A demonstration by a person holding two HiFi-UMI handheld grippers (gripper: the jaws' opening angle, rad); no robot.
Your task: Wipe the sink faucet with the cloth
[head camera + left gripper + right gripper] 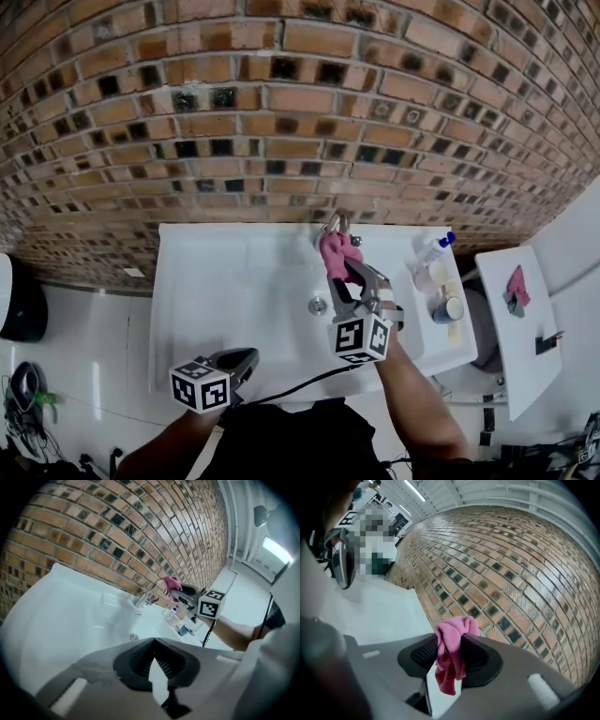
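- My right gripper is clamped on the pink cloth. In the right gripper view its dark pads pinch the fabric from both sides. A bunched fold stands above them and a loose tail hangs below.
- The jaws are only as far apart as the pinched cloth holds them.
- In the head view the cloth sits at the back of the white sink, right on the chrome faucet.
- From the left gripper view, the pink bundle rests at the top bend of the spout. It looks pressed against the metal, though I cannot see the contact line itself.
- My left gripper holds nothing. Its ribbed pads meet at the tips, with only a narrow wedge of light further back.
- The left gripper hangs low at the sink's near edge, well apart from the faucet and to the left of my right arm.
- The drain lies in the basin just beside the right gripper.
- On the sink's right-hand ledge stand a spray bottle and a small cup, near each other.
- A brick wall rises behind the sink.
- To the right, a white shelf carries a small pink item that I cannot identify.
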